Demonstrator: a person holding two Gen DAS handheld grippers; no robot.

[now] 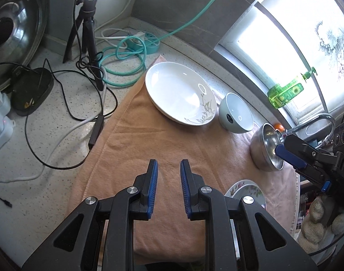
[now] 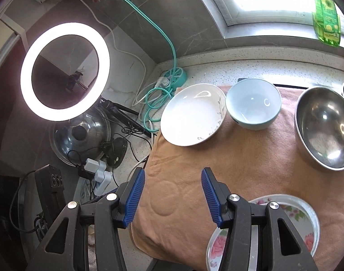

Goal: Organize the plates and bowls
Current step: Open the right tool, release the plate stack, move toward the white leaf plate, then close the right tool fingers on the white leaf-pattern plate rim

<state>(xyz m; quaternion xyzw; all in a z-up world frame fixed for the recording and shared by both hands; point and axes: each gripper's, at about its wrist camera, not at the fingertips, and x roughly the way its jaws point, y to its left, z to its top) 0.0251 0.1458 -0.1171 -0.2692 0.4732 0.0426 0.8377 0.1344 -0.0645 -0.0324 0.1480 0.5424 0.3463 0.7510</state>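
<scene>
A white plate point(image 1: 181, 93) with a leaf print lies at the far end of an orange towel point(image 1: 135, 149); it also shows in the right wrist view point(image 2: 192, 115). A pale blue bowl point(image 1: 236, 116) point(image 2: 253, 106) stands just right of it. A steel bowl point(image 1: 265, 149) point(image 2: 324, 126) sits further right. A floral plate point(image 1: 247, 192) point(image 2: 289, 212) lies at the near right. My left gripper point(image 1: 169, 167) is open and empty over the towel. My right gripper point(image 2: 173, 176) is open and empty; in the left wrist view its finger point(image 1: 289, 155) is at the steel bowl's rim.
Teal and black cables point(image 1: 124, 61), a tripod point(image 1: 88, 29), a power strip point(image 1: 147, 41) and a pot lid point(image 1: 11, 27) crowd the speckled counter to the left. A ring light point(image 2: 64, 71) stands there. A green bottle point(image 1: 287, 91) is on the window sill.
</scene>
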